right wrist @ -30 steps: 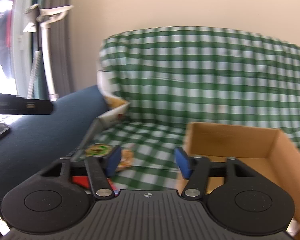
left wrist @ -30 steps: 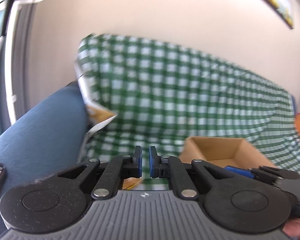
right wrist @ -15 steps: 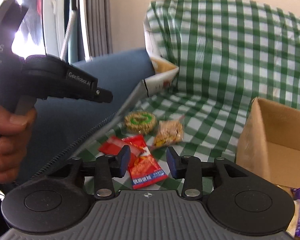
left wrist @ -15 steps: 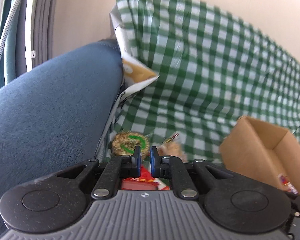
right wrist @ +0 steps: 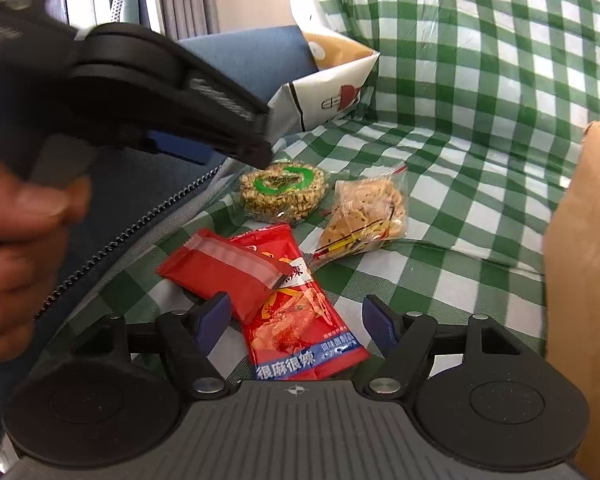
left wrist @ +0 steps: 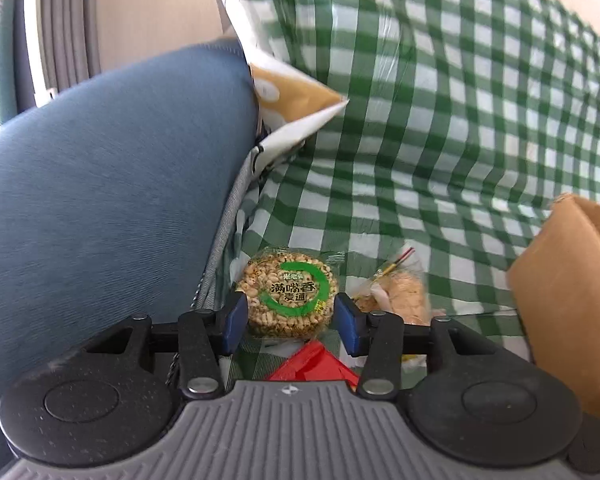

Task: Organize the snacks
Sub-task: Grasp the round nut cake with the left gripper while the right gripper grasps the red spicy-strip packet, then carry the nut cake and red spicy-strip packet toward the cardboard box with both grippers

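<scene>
A round puffed-grain cake with a green ring label (left wrist: 287,292) lies on the green checked cloth (left wrist: 440,160). My left gripper (left wrist: 290,322) is open with its fingers on either side of the cake, just above it. In the right wrist view the cake (right wrist: 282,190) sits under the left gripper's tip. Two red snack packets (right wrist: 300,320) (right wrist: 220,272) lie in front of my right gripper (right wrist: 296,322), which is open over the larger one. A clear bag of yellow crisps (right wrist: 364,212) lies right of the cake.
A cardboard box (left wrist: 572,292) stands at the right, also at the edge of the right wrist view (right wrist: 584,280). A blue sofa arm (left wrist: 100,184) rises at the left. A white and yellow paper bag (right wrist: 332,76) leans in the sofa corner.
Both grippers have moved down and forward toward the snacks. The left gripper has opened from shut and now straddles the round cake. The right gripper has opened wider over the red packet.
</scene>
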Demonstrator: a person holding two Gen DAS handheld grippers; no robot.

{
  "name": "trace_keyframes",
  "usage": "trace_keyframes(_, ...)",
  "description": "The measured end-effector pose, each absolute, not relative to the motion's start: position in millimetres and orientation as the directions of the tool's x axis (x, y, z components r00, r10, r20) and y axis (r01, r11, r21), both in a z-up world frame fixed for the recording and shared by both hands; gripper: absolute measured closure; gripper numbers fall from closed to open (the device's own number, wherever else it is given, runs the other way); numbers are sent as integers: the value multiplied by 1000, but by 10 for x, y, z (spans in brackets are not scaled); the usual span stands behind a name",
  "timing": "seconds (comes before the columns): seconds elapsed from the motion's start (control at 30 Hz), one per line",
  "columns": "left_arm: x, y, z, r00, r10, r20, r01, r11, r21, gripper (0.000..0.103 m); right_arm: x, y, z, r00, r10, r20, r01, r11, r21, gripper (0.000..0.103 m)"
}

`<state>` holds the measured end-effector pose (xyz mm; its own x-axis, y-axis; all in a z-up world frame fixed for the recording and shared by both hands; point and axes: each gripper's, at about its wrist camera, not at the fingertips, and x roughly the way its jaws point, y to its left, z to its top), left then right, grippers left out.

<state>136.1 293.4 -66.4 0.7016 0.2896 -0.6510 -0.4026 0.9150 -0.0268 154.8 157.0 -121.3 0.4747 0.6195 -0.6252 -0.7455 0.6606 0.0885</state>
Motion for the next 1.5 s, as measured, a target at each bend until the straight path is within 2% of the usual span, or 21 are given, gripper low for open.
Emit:
trace_keyframes(0.03,1417,2941,-694,698,290,-655,-402,915,-22,47,1577,1597,-1252,462,619,-636,-752,653,90,26)
trace_keyframes(0.2,1719,2840,-891,639,341,-690,-400,913,80,23,1636,1733,-1373,451,601,-660,-769,637,55,19)
trace_keyframes(0.27,1836,2788,-971,606,378,-700,-397,906,146,19,1641,1773,-1384,463,588,-663,-772,635,23,20)
trace_keyframes(0.4,1980,2778,-1081,557,422,-715,-393,892,221,19,1670,1749,-1392,462,593,-659,-771,636,33,20)
trace_keyframes(0.53,2052,2863,-1143,551,388,-739,-385,904,187,18,1654,1717,-1380,461,598,-655,-770,636,39,24)
trace_keyframes(0.6,2073,2940,-1167,554,361,-750,-392,908,148,18,1615,1684,-1352,456,609,-648,-778,626,41,31)
trace_keyframes(0.67,2092,3018,-1171,557,338,-758,-403,909,109,19,1564,1665,-1337,456,618,-640,-790,613,30,44)
trace_keyframes(0.9,2014,3007,-1074,578,312,-754,-411,909,61,21,1398,1553,-1254,493,623,-607,-791,611,-16,58)
trace_keyframes(1.27,1326,2774,-638,635,268,-724,-409,912,-22,21,1022,1147,-1091,553,557,-620,-718,696,-14,77)
trace_keyframes(1.5,626,2571,-386,689,220,-690,-385,918,-92,21,668,856,-920,574,550,-607,-690,724,4,80)
